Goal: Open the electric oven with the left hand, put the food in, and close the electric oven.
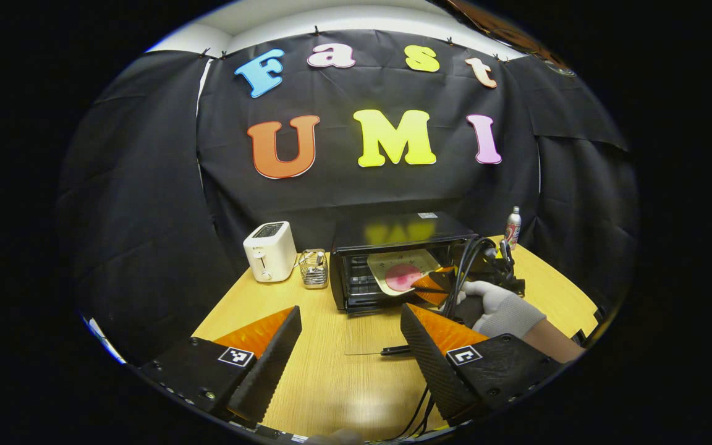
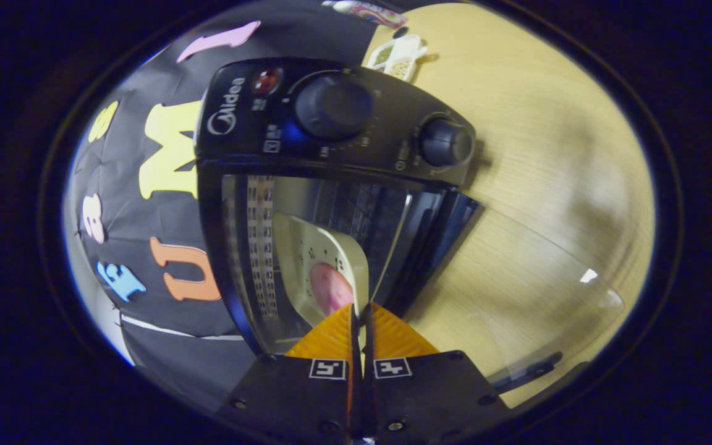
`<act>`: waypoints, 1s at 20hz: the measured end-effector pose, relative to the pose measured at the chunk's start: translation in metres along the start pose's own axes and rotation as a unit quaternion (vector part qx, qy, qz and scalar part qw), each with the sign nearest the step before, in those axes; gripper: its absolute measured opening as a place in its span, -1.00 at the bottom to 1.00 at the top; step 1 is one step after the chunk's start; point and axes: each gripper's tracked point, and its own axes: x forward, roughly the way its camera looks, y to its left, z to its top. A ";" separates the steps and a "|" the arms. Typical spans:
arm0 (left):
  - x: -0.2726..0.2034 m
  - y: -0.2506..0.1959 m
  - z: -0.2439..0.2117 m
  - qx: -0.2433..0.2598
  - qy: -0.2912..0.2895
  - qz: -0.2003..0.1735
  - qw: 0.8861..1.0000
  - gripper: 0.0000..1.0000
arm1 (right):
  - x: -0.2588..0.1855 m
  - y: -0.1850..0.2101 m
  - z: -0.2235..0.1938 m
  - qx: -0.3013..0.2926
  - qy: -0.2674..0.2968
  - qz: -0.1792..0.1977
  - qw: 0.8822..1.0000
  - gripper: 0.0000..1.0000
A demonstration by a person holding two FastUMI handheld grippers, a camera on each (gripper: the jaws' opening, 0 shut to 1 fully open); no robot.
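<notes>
On the wooden table [image 1: 331, 371] the oven [image 1: 393, 259] stands open, door down. A gloved hand [image 1: 501, 309] reaches the right gripper [image 2: 361, 315], jaws clamped on the plate [image 2: 325, 266], into the oven. The left gripper [image 1: 347, 346] hovers nearby, jaws apart.

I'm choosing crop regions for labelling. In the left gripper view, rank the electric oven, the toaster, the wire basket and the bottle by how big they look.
1. electric oven
2. toaster
3 and 4. wire basket and bottle: they look about alike, and the bottle stands farther back, so I would not rank them.
</notes>
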 end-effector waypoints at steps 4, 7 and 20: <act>0.001 0.004 0.005 -0.009 -0.006 0.007 1.000 0.95 | 0.016 0.004 0.001 0.015 0.011 0.004 1.000 -0.93; 0.003 0.007 0.006 -0.005 -0.010 0.009 1.000 0.95 | 0.025 0.001 0.016 0.016 -0.025 0.011 0.999 -0.93; 0.006 0.012 0.006 -0.003 -0.011 0.015 1.000 0.95 | 0.027 0.002 0.020 -0.142 -0.072 0.021 0.987 -0.39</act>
